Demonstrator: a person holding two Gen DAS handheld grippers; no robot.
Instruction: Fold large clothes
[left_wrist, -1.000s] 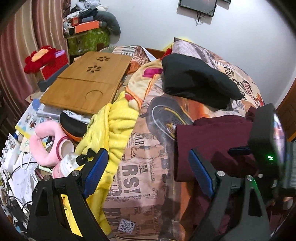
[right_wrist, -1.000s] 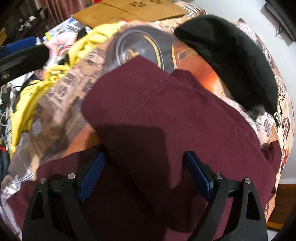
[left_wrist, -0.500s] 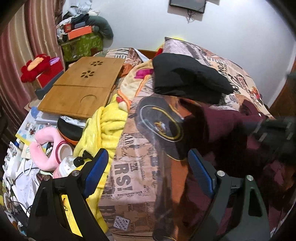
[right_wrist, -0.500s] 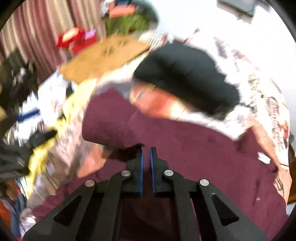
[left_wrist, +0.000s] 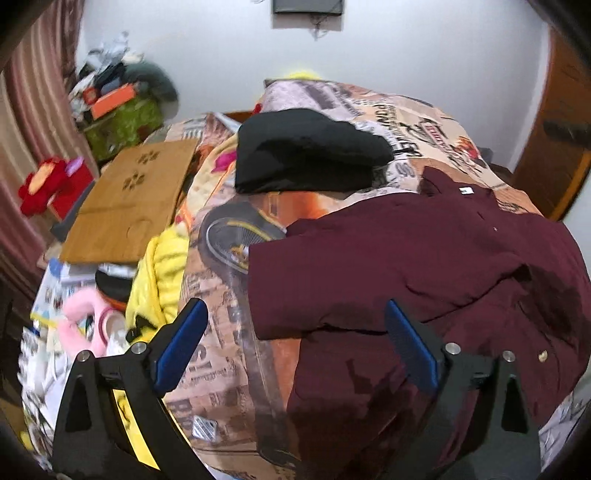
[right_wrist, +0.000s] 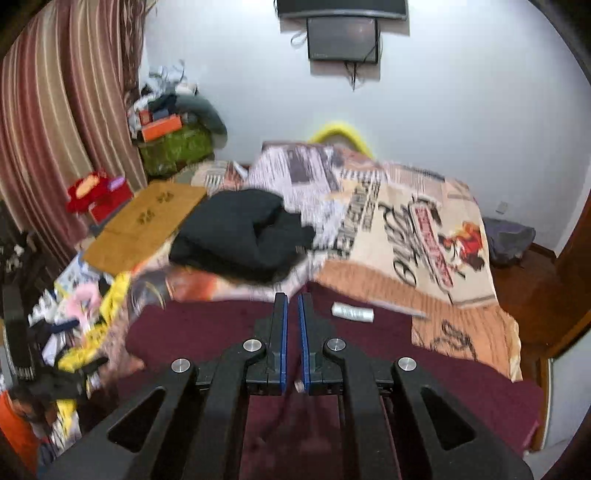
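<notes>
Left wrist view: left gripper (left_wrist: 295, 343) hangs over the near edge of the bed (left_wrist: 436, 122), jaws wide and opening further, blue pads clear of everything; nothing sits between them but air above the cloth. Maroon shirt (left_wrist: 424, 258) lies on the patterned bedspread at centre-right, one short sleeve spread toward the left, collar label at the far end, a button showing near the right edge. Folded black garment (left_wrist: 306, 158) rests beyond it, apart from the shirt. Wooden lap tray (left_wrist: 129, 206) and yellow blanket (left_wrist: 162, 273) lie off to the left. Right wrist view: right gripper (right_wrist: 293, 306) has its jaws drawn nearly together; whether cloth is pinched between the pads cannot be told, though maroon fabric hangs just below and behind them. Shirt body (right_wrist: 406, 354) spreads under and ahead of the tool; frame is motion-blurred. Judgement: early folding stage, shirt laid out and being arranged, no fold finished. Next move likely calls for the left tool to descend on the spread sleeve or hem and close, so both ends can be carried over together.
</notes>
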